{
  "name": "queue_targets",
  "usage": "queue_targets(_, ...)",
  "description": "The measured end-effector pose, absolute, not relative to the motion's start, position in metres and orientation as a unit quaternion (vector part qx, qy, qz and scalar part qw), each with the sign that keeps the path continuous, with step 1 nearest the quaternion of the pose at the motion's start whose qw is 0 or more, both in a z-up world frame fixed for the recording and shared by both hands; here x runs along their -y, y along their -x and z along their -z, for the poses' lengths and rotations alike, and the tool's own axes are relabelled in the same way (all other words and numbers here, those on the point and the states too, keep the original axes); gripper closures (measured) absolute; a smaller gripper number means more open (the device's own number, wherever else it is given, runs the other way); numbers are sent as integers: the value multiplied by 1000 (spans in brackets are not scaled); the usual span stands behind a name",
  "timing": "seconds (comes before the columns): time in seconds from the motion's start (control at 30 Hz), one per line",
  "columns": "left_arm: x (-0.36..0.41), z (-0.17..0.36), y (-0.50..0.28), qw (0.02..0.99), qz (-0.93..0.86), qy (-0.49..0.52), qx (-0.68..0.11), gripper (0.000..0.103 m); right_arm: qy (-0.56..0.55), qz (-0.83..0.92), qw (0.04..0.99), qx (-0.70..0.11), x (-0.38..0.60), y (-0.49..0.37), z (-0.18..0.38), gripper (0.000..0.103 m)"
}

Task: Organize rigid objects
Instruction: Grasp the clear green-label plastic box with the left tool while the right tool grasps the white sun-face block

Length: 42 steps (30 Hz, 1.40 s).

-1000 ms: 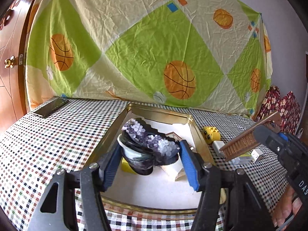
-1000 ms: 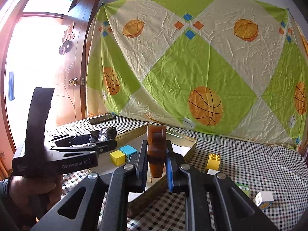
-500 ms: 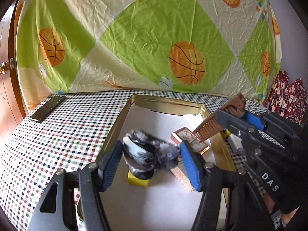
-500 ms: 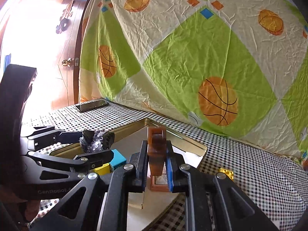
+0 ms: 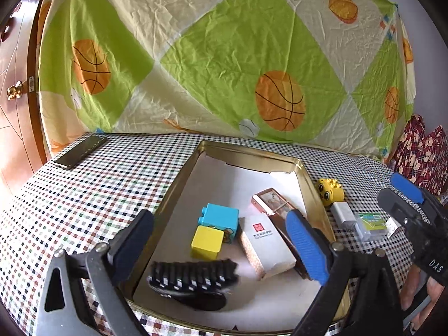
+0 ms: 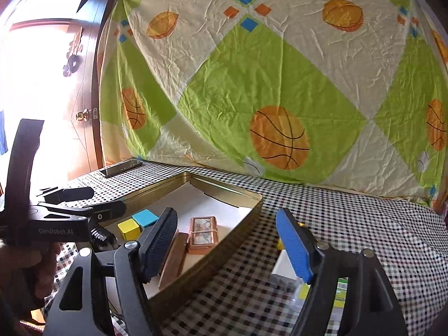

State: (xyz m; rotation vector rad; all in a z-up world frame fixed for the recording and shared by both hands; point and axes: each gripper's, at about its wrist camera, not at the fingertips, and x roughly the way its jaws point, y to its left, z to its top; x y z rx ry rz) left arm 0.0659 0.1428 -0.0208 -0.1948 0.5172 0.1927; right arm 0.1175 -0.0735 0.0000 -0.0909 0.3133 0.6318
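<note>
Left tool (image 5: 221, 240) over gold tray (image 5: 179, 184), jaws opening, nothing pressed between pads. Dark ridged clip (image 5: 193, 277), blurred, lies at tray's near end below jaws. In tray: yellow cube (image 5: 207, 242) touching blue block (image 5: 219, 218); white box (image 5: 266, 247) beside them; framed picture box (image 5: 273, 203) behind. Right of tray on checked bench (image 5: 98, 184): yellow face block (image 5: 330, 191), white adapter (image 5: 343, 214), small clear case (image 5: 371, 225). Right tool (image 5: 406, 204) at right edge. Phone (image 5: 81, 151) far left.
</note>
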Motion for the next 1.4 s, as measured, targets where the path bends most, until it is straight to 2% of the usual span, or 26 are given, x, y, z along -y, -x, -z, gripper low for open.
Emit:
queue_targets(0.3,-69,6,-75,967,-31,61,-245,1,15,-234,959,-161,158,-125,4,27)
queue_targets(0.63,26,20,-107,959,42,12,-279,1,-59,-172,958,-223,226,-152,26,26)
queue_targets(0.97,87,37,-152,934,84,3,-347,1,-99,-123,948,-277,266,-178,42,26)
queue_targets(1.13,97,53,-178,920,75,1,-385,4,-108,-117,943,-290,269,-184,46,26)
queue_targets(1.23,99,64,-189,909,80,9,-409,9,-103,-116,944,-292,268,-185,47,26)
queue_targets(1.27,98,66,-191,907,80,14,-414,18,-100,-115,943,-294,267,-186,48,26)
queue_targets(1.4,97,66,-194,907,88,22,-411,20,-92,-114,939,-310,262,-192,52,26)
